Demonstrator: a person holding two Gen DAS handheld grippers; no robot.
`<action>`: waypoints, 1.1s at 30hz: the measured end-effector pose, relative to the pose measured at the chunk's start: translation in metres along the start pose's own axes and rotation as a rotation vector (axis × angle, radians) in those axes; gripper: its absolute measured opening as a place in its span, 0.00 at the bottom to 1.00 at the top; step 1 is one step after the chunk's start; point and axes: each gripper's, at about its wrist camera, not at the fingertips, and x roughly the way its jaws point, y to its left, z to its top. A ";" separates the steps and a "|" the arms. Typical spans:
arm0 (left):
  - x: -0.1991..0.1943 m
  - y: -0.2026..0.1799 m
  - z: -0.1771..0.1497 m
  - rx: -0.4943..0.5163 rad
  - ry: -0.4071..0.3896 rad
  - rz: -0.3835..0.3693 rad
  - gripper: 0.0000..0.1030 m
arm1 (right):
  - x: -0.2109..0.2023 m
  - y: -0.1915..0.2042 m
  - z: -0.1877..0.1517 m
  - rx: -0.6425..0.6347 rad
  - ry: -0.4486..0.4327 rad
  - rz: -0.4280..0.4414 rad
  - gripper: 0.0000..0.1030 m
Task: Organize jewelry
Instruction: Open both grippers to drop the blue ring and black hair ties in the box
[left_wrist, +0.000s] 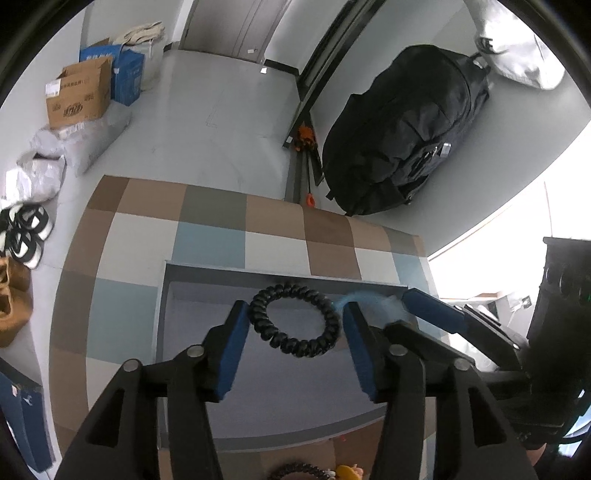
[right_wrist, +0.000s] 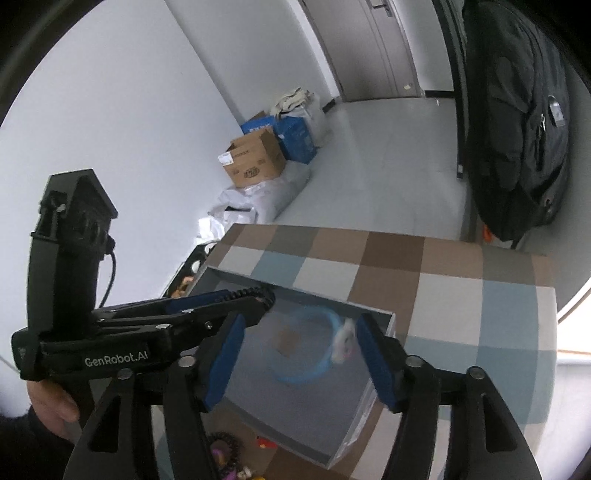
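Observation:
A shallow grey tray (left_wrist: 207, 280) sits on a checked tablecloth. A black spiral bracelet (left_wrist: 295, 321) lies on the tray floor between the blue pads of my left gripper (left_wrist: 295, 317); the jaws stand open, with the left pad close beside the coil. In the right wrist view, my right gripper (right_wrist: 300, 322) is open above the same tray (right_wrist: 295, 424). A blurred light-blue ring with a white charm (right_wrist: 306, 350) lies between its pads, the charm close to the right pad. The fingers (right_wrist: 207, 302) of the left gripper reach in from the left.
More jewelry lies by the tray's near side: another black coil (left_wrist: 295, 472), a yellow piece (left_wrist: 347, 472) and a red piece (right_wrist: 264, 443). A black backpack (left_wrist: 406, 129) and cardboard boxes (left_wrist: 77, 96) stand on the floor beyond the table. A hand (right_wrist: 51, 406) holds the left gripper.

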 end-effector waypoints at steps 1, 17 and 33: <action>0.000 0.002 0.000 -0.014 -0.002 -0.007 0.57 | -0.002 -0.001 0.000 0.005 -0.008 -0.002 0.69; -0.027 -0.005 -0.009 0.016 -0.096 0.086 0.68 | -0.028 -0.006 -0.004 0.033 -0.092 -0.022 0.93; -0.076 -0.014 -0.043 0.034 -0.281 0.229 0.82 | -0.078 0.006 -0.035 -0.027 -0.224 -0.055 1.00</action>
